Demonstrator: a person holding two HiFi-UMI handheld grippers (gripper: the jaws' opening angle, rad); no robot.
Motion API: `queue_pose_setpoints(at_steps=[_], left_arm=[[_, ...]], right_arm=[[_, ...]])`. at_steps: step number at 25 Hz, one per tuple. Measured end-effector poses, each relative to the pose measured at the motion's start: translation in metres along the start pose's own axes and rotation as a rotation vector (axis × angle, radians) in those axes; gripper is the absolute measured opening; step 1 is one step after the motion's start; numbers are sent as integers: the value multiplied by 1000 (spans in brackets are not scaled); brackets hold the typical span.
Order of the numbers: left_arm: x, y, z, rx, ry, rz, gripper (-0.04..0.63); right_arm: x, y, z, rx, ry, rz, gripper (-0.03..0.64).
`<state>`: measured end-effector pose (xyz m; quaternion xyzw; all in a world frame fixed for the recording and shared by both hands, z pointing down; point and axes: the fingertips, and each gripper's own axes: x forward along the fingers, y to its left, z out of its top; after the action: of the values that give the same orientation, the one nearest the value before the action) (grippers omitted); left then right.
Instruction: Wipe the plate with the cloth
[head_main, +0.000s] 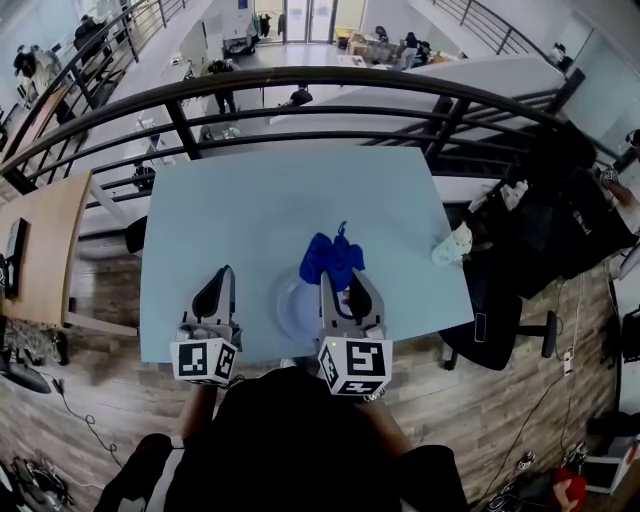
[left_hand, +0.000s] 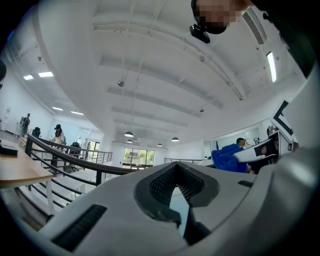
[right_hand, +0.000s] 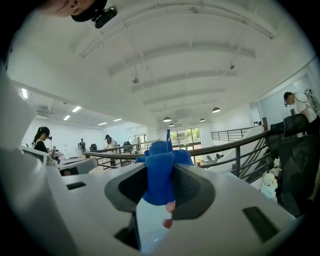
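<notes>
An open mezzanine: a dark curved railing (head_main: 300, 78) runs behind a pale blue table (head_main: 260, 200) that is bare apart from the work and a small white object (head_main: 452, 244) at its right edge. Near the front edge sits the plate (head_main: 289, 310), flat and pale. The blue cloth (head_main: 331, 258) bunches over the plate's far right rim, reaching away from the person. The right gripper (head_main: 346, 284) is clamped on the cloth's near end, already over the plate, so it looks set to wipe leftward. The left gripper (head_main: 223, 274) rests just left of the plate, jaws drawn together and empty.
</notes>
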<state>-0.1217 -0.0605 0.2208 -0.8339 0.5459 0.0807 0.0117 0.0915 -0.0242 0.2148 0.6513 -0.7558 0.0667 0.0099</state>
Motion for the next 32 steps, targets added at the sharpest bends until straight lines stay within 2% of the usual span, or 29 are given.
queue_pose_setpoints(at_steps=[4, 10, 32], left_arm=[[-4, 8, 15, 22, -30, -6, 2], [-6, 7, 19, 40, -31, -12, 2], [-7, -6, 20, 47, -37, -57, 2]], right_arm=[[1, 15, 8, -23, -25, 24, 118], [0, 23, 9, -33, -32, 49, 118], [-9, 28, 11, -29, -52, 44, 118]])
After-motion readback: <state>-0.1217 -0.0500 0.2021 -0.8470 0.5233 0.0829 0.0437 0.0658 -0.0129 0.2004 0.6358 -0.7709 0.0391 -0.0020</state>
